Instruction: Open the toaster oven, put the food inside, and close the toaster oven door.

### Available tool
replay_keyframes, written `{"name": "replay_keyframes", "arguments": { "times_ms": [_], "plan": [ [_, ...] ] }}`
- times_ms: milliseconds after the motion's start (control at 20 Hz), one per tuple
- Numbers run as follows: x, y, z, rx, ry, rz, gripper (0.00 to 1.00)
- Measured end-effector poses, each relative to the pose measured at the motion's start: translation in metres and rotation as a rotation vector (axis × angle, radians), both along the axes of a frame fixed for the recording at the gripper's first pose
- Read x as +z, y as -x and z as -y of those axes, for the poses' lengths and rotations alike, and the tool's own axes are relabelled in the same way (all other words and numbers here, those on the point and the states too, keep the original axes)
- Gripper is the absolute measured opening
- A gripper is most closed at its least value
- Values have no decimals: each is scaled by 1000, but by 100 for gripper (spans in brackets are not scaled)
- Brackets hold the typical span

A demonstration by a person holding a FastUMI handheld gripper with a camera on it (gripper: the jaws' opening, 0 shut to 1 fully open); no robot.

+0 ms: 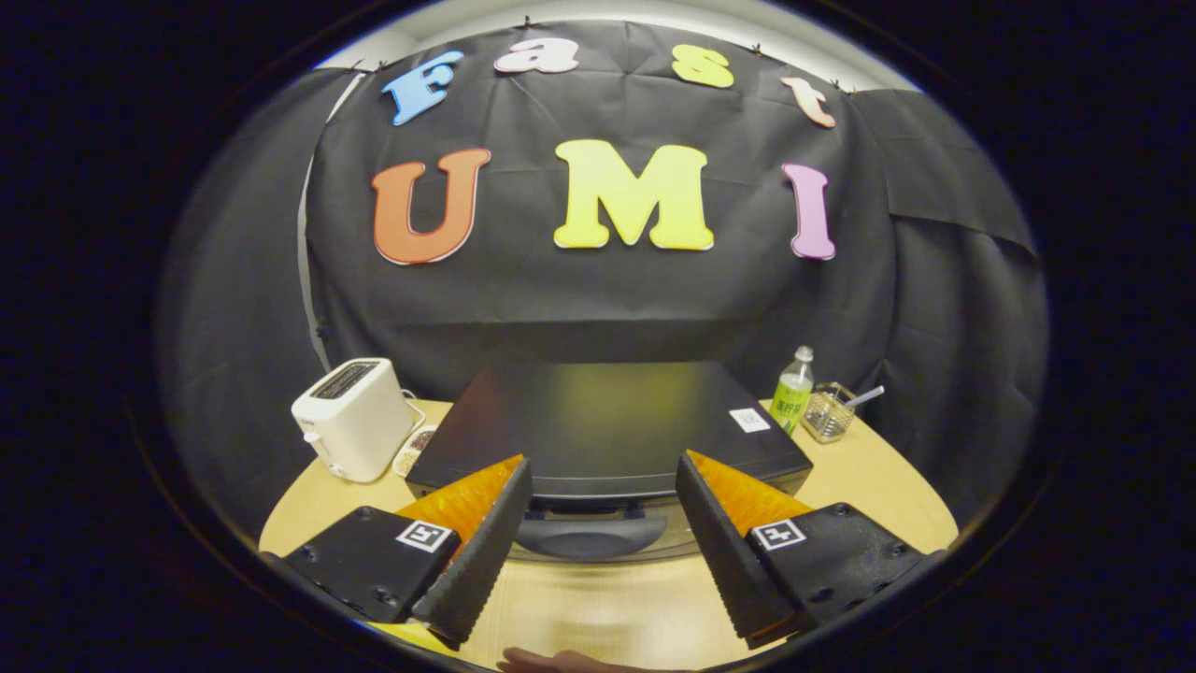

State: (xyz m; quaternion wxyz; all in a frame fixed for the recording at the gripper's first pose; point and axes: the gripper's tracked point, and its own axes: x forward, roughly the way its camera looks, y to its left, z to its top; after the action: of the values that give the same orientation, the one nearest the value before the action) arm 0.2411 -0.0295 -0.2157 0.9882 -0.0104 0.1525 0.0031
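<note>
On the round wooden desk (869,486) sits the black oven (607,425), its door shut, the dark handle (590,536) facing the gripper (603,486). Its jaws stand wide apart and hold nothing, the handle just ahead between them. Left of the oven stands a white toaster (353,418); to the right, a green bottle (792,393) beside a clear basket (828,412).

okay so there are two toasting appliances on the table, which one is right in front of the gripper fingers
The black toaster oven, its door handle between the open gripper's fingers. The white slot toaster stands off beside it.
</note>
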Motion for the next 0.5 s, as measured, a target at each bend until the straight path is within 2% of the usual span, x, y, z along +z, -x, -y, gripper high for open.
{"name": "replay_keyframes", "arguments": {
  "times_ms": [200,350,500],
  "plan": [
    [-32,-11,-2,13,-44,-85,100],
    [-35,-18,-1,23,-45,-79,100],
    [-39,-15,1,19,39,-74,100]
  ]
}}
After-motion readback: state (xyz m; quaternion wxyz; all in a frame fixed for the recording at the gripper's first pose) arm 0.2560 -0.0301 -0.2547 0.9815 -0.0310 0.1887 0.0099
